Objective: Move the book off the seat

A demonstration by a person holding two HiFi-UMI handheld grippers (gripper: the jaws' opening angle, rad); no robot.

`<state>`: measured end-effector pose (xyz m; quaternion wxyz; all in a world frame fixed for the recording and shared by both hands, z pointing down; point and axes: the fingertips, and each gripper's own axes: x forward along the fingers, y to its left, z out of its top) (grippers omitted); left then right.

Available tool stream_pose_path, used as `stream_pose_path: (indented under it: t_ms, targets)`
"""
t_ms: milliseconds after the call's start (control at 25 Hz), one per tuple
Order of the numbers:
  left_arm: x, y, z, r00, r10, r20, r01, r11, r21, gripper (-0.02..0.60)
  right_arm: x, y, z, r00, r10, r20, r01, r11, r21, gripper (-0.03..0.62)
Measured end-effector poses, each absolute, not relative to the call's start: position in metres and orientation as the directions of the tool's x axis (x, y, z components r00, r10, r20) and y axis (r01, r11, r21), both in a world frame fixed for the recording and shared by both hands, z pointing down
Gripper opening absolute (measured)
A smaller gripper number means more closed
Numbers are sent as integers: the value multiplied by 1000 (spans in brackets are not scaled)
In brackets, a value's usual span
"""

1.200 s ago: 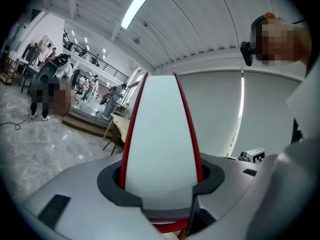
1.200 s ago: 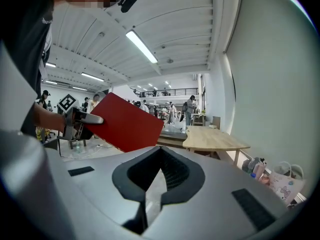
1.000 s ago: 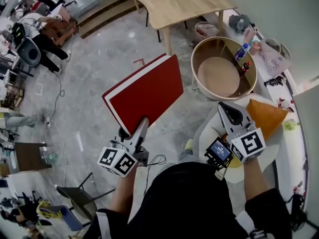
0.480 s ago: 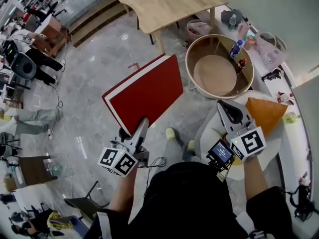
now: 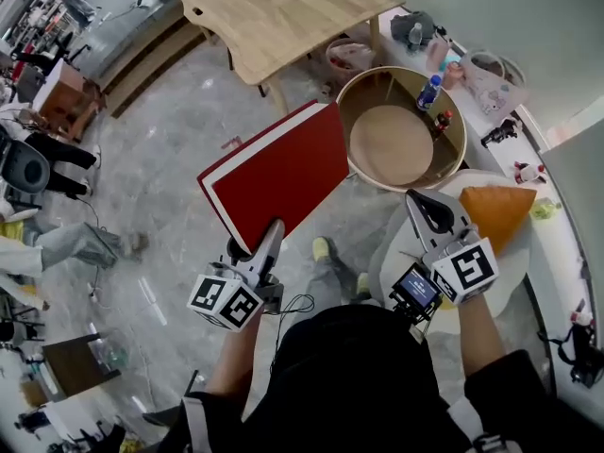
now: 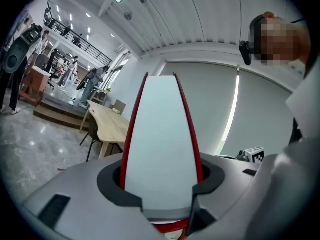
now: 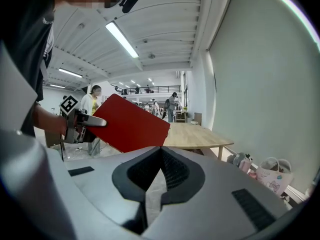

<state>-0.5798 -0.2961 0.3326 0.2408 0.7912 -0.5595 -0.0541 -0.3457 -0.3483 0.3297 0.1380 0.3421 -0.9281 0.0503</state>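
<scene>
Nearest the camera, the left gripper (image 5: pixel 265 243) has its fingers spread moderately and clamped on the red hardcover book (image 5: pixel 278 177). One pad lies against each cover, and the white page block shows between them in the left gripper view. The grip is at the near short edge, close to one corner, so almost all of the book lies beyond the fingertips. The book hangs in the air over the grey floor (image 5: pixel 160 168), touching nothing else. To the right of those fingers, the right gripper (image 5: pixel 429 210) has its jaws brought together with nothing between them. It hovers over the white seat (image 5: pixel 389 253), and an orange cushion (image 5: pixel 495 210) lies just past its fingertips on the outer side. The book is therefore already clear of the seat, so the lifting part looks done. What is probably left is to carry it to a resting place, set it down and let go. Its long axis runs away from the left fingers, ahead and slanting to the right. The broad red cover is turned up towards the head camera, and the page edges show along the left side and the near end. Its far end points towards the round wooden side table (image 5: pixel 392 144), with the long wooden table (image 5: pixel 274 12) farther off.
</scene>
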Motion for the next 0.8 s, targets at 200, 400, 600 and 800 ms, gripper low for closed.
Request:
stream_pose_path:
  t_ms: [200, 400, 600, 800]
  targets:
    - [-590, -340, 338, 426, -885, 188, -838, -308, 450, 249, -355, -376, 330, -690, -661, 294, -690, 723, 7, 9]
    - [-602, -382, 336, 479, -859, 179, -816, -361, 452, 249, -368, -409, 325, -650, -699, 297, -726, 687, 28, 9]
    - [-615, -414, 334, 534, -830, 158, -785, -419, 456, 248, -375, -433, 323, -596, -746, 297, -774, 632, 35, 9]
    - [-623, -441, 348, 575, -802, 160, -754, -444, 484, 247, -381, -450, 321, -538, -785, 307, -816, 576, 45, 9]
